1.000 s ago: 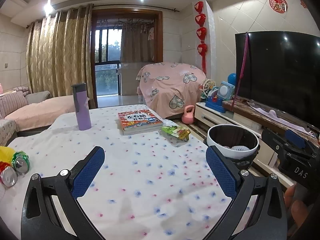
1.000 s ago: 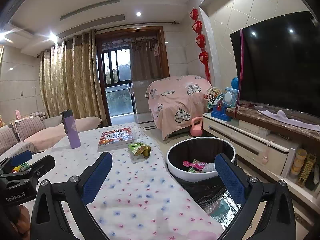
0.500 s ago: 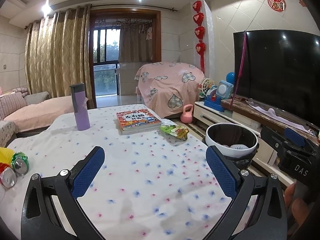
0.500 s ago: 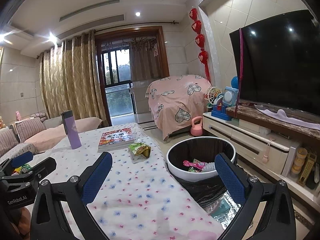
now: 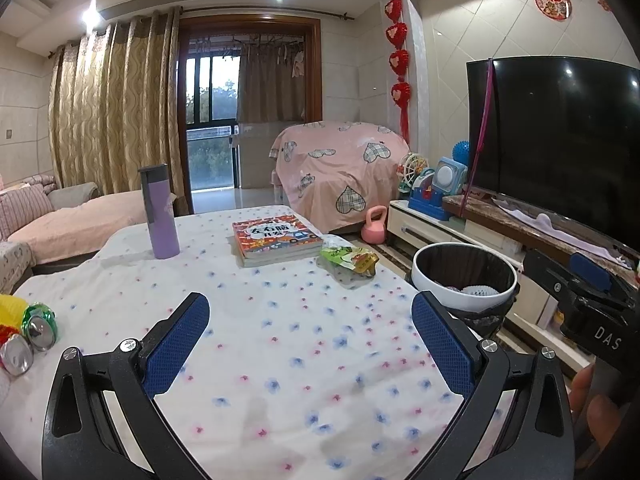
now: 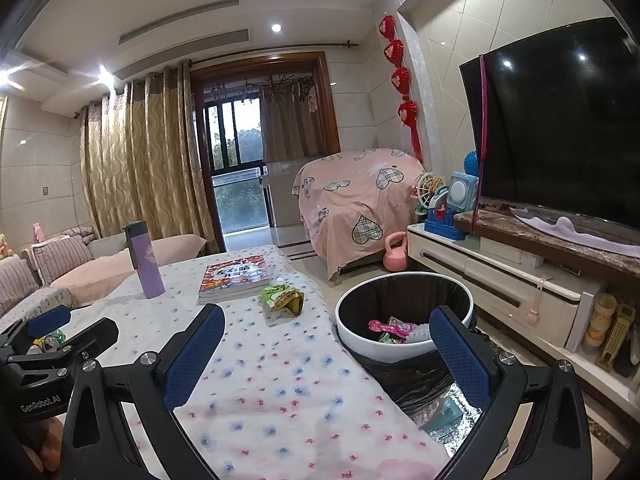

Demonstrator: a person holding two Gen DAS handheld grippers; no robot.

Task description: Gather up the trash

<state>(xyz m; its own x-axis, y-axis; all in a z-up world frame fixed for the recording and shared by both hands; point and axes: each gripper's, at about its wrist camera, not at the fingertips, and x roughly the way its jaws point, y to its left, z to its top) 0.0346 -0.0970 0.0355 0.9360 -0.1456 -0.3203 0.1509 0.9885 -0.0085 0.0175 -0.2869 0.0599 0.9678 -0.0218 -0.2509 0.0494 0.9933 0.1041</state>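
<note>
Both claws hang spread and empty over the table (image 5: 280,360); the snack wrapper (image 6: 282,298) lies ahead, nearer the right gripper (image 6: 328,356) than the left gripper (image 5: 312,344).

Flower-print table (image 5: 280,360), purple bottle (image 5: 159,212), book (image 5: 276,237), green snack wrapper (image 5: 349,257), 2 cans (image 5: 28,340)

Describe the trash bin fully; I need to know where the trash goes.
The bin is round, with a broad white rim and a black liner bag that hangs crumpled below the rim. It stands upright and open, with no lid, on the floor just off the table's right edge, in front of the TV cabinet. Inside lie a pink wrapper and other scraps. No gripper touches it.
</note>
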